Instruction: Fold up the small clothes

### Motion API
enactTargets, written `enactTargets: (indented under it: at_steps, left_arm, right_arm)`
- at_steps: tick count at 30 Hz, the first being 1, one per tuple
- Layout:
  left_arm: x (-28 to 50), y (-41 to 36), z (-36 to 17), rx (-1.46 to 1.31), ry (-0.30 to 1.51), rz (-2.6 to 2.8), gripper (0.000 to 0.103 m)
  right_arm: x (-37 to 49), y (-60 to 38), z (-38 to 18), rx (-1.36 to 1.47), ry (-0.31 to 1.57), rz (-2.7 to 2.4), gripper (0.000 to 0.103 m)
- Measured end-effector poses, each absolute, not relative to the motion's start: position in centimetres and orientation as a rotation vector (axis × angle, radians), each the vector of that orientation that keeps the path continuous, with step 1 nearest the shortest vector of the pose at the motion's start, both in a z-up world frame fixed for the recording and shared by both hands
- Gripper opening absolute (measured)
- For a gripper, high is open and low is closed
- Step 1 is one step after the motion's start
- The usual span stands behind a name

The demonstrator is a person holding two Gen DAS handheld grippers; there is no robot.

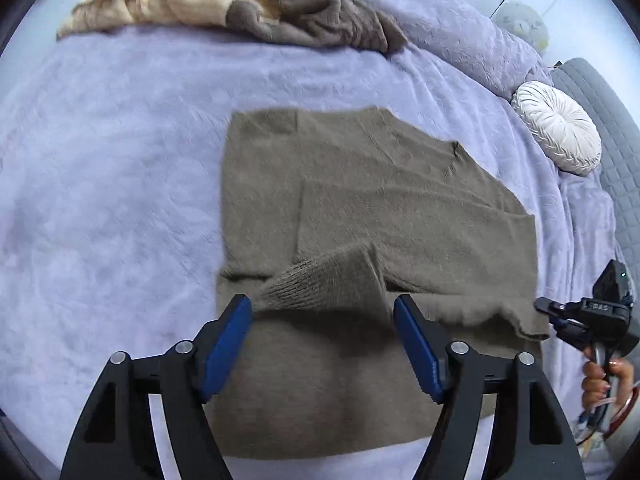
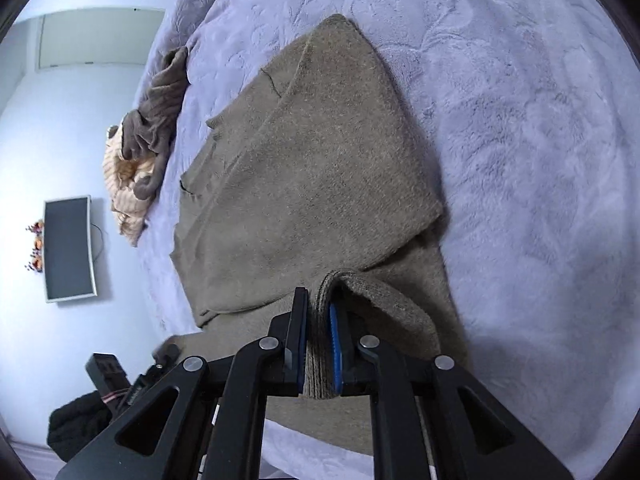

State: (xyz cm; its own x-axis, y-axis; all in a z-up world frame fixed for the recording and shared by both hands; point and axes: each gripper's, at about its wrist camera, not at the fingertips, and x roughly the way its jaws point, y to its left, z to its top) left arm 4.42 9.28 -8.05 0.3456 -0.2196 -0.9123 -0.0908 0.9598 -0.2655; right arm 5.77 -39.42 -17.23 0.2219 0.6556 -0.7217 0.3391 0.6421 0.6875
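The left gripper (image 1: 322,320) points steeply down over the sweater (image 1: 360,208), its jaws standing wide apart. A ribbed cuff (image 1: 320,280) lies loose between the blue pads (image 1: 226,344), and neither pad presses on it. The grey-brown sweater lies spread on the purple blanket (image 1: 100,160), with one side and a sleeve folded in over the body.

The right gripper (image 2: 318,320) slants down at a gentler angle from the near edge of the sweater (image 2: 312,152). Its jaws are nearly closed and pinch a ribbed fold of knit (image 2: 316,344) between the pads, so the fabric stands up in a narrow ridge between them. From that pinch a curved band of the same knit runs off to the right and lies over the sweater's lower part.

In the left wrist view the right gripper (image 1: 560,312) shows at the right edge, by the sweater's corner. A hand (image 1: 604,376) is wrapped around its handle, fingers curled, with a bangle at the wrist.

Farther off on the blanket, well apart from the sweater, lies a heap of clothes (image 1: 224,4), cream ribbed pieces tangled with dark brown ones. A round white cushion (image 1: 560,128) sits near the bed's edge. In the right wrist view, a screen (image 2: 68,248) hangs on the pale wall beyond the bed.
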Motion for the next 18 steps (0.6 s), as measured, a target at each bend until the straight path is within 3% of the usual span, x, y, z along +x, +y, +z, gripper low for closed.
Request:
enactTargets:
  at_steps: [1,2,3,5,13,18]
  left_arm:
    - [4.7,9.6,-7.7,-0.288,1.221,-0.082,0.075]
    - [4.9,9.9,-7.6,-0.285,1.220,-0.071,0.075]
    - [5.1,10.2,-7.5,-0.277,1.221,-0.061,0.075]
    - [5.5,10.4,-7.4,-0.235,1.232,-0.043,0.075]
    - [8.7,8.6,-11.2,-0.172,1.319,-0.108,0.075]
    - [10.8,7.7,-14.2,-0.160,1.363,-0.166,0.075]
  right_arm:
    - [6.1,-39.5,-17.1,0.884,1.387,0.270,0.016]
    - [6.2,-39.6,-16.9,0.856,1.389,0.272,0.029]
    - [6.4,-39.7,-16.5,0.822,1.389,0.273,0.051]
    - [6.7,-39.8,-15.7,0.766,1.370,0.284,0.061]
    - [8.2,-36.9,-13.5,0.354,1.332,0.340,0.061]
    - [10.4,-34.6,-14.2,0.237,1.312,0.331,0.061]
